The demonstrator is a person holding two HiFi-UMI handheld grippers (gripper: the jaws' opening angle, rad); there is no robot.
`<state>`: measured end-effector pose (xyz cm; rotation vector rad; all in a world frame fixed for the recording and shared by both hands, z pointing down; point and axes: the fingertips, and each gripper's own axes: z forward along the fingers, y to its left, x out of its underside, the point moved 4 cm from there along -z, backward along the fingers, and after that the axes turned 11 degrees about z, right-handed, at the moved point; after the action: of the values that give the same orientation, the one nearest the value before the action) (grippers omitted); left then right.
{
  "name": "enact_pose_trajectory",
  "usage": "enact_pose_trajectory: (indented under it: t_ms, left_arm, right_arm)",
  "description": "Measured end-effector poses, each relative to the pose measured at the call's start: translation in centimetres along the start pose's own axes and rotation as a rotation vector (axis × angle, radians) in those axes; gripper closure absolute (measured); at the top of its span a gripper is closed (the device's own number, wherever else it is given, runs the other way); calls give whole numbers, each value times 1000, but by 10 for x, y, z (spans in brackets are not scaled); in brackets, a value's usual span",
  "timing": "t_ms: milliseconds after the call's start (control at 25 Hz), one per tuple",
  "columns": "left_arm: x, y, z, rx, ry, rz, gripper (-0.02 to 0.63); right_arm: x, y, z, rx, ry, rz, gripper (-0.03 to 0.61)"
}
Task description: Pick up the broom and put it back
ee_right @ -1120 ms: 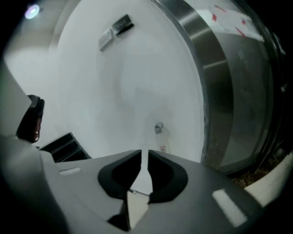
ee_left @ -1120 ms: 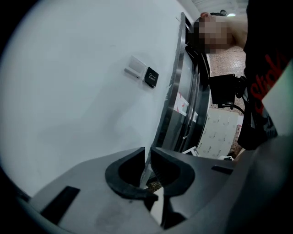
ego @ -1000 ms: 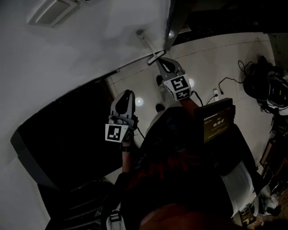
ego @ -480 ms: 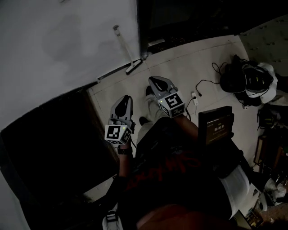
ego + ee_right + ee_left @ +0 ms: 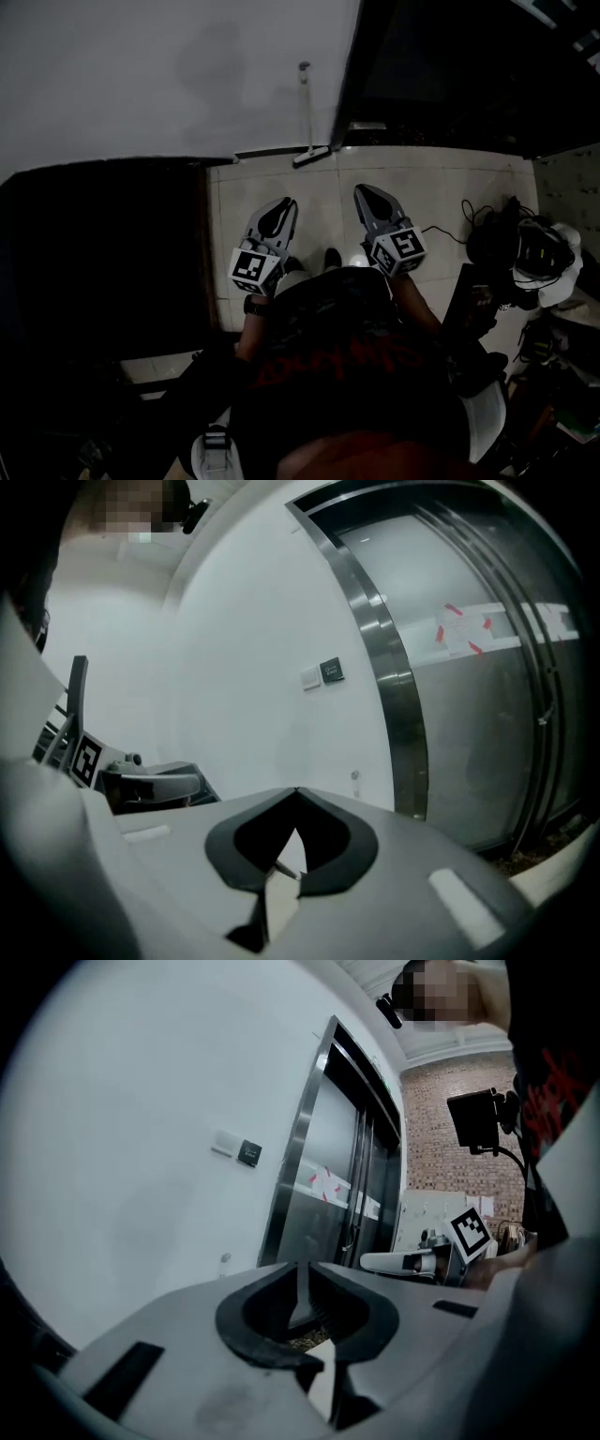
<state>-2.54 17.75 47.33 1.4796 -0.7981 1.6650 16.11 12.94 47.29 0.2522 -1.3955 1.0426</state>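
The broom (image 5: pixel 305 111) leans upright against the white wall beside the steel door frame, its head (image 5: pixel 311 156) on the floor tiles. Only its handle top shows in the gripper views (image 5: pixel 225 1260) (image 5: pixel 355 776). My left gripper (image 5: pixel 284 202) (image 5: pixel 302 1266) is shut with nothing in it, pointing roughly level at the wall. My right gripper (image 5: pixel 362 190) (image 5: pixel 297 790) is shut and empty too, held level beside the left one. Both hang short of the broom and touch nothing.
The steel-framed lift door (image 5: pixel 441 75) (image 5: pixel 469 696) stands right of the broom. A dark area (image 5: pixel 103 253) fills the floor at left. Cables and bags (image 5: pixel 525 244) lie at right, with a screen (image 5: pixel 469 300) on a stand. A wall switch (image 5: pixel 248 1152) sits beside the door.
The right gripper, near the broom's head a second ago, has drawn back from it. Both grippers now sit side by side, and the broom stands alone against the wall.
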Motion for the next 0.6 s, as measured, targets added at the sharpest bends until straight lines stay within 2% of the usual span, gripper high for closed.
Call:
enact_pose_trajectory:
  t_ms: [440, 600]
  left_arm:
    - [4, -11, 8, 24, 15, -5, 571]
    - [-24, -16, -1, 61, 28, 83, 571]
  right_arm:
    - [-1, 6, 8, -23, -18, 2, 578]
    - [-6, 14, 2, -1, -5, -3, 578]
